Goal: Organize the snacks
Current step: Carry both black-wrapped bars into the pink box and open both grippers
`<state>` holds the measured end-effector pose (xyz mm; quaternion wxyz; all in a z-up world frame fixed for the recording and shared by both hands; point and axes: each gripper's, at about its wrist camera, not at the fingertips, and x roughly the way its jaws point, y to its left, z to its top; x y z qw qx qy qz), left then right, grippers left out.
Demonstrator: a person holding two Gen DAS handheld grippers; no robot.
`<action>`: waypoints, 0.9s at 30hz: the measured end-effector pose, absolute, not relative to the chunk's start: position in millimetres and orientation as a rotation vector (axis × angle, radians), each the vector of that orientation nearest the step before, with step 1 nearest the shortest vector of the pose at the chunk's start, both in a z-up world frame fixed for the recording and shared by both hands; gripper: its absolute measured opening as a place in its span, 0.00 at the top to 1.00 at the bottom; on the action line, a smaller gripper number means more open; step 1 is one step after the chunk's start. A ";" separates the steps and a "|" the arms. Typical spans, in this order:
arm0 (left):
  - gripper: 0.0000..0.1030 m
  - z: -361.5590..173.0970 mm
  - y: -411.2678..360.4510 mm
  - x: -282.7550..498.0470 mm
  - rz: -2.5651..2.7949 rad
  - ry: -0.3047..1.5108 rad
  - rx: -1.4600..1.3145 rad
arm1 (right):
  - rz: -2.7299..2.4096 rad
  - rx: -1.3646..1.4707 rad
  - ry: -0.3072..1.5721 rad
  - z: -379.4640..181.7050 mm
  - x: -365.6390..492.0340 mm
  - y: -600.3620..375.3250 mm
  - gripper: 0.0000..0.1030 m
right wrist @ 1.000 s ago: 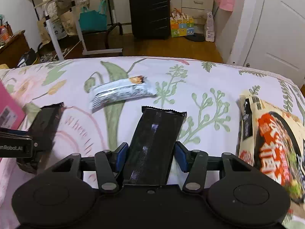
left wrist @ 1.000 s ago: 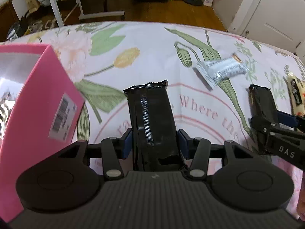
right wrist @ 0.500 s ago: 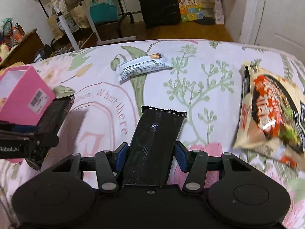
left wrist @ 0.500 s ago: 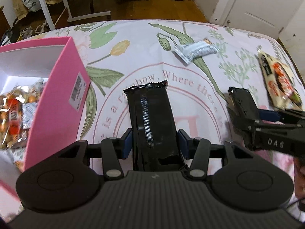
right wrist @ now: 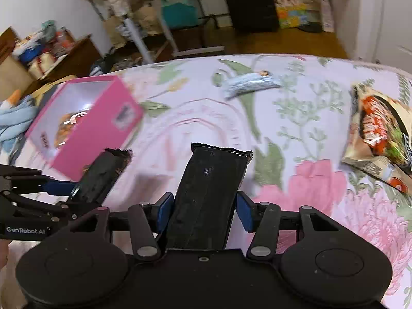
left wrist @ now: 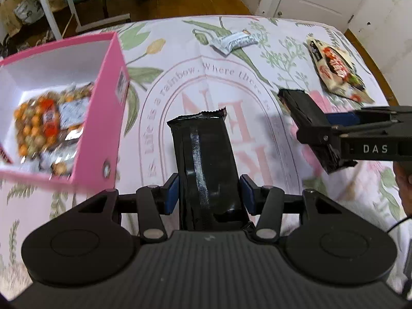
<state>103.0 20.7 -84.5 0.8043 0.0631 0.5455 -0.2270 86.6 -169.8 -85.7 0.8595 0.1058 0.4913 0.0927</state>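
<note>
My left gripper (left wrist: pixel 209 193) is shut on a black snack bar (left wrist: pixel 206 159), held above the flowered tablecloth. My right gripper (right wrist: pixel 203 209) is shut on a second black snack bar (right wrist: pixel 209 193), also lifted off the cloth. Each gripper shows in the other's view: the right gripper (left wrist: pixel 332 126) at the right edge, the left gripper (right wrist: pixel 64 188) at the lower left, both with their bars. A pink box (left wrist: pixel 108 108) stands open to the left and holds several wrapped snacks (left wrist: pixel 46 118). It lies just left of my left gripper.
A white-wrapped bar (left wrist: pixel 235 41) lies on the far side of the cloth (left wrist: pixel 206 85). A noodle packet (left wrist: pixel 334 67) lies at the right. Beyond the table edge are a black suitcase (right wrist: pixel 249 2), a white rack and a door.
Both grippers have risen and drawn back with their bars, so more of the cloth shows. The pink box's open inside has come into the left wrist view.
</note>
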 end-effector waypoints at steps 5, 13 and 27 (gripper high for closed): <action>0.53 -62.9 61.0 89.7 -0.501 1.226 0.062 | 0.298 0.205 1.027 -60.4 72.5 -142.5 0.44; 0.53 -22.8 106.3 60.8 -0.446 1.174 0.069 | 0.458 0.123 1.027 -25.8 60.6 -86.3 0.44; 0.53 -0.3 178.9 97.5 -0.270 1.046 -0.047 | 0.620 -0.050 0.889 23.2 113.0 -11.2 0.44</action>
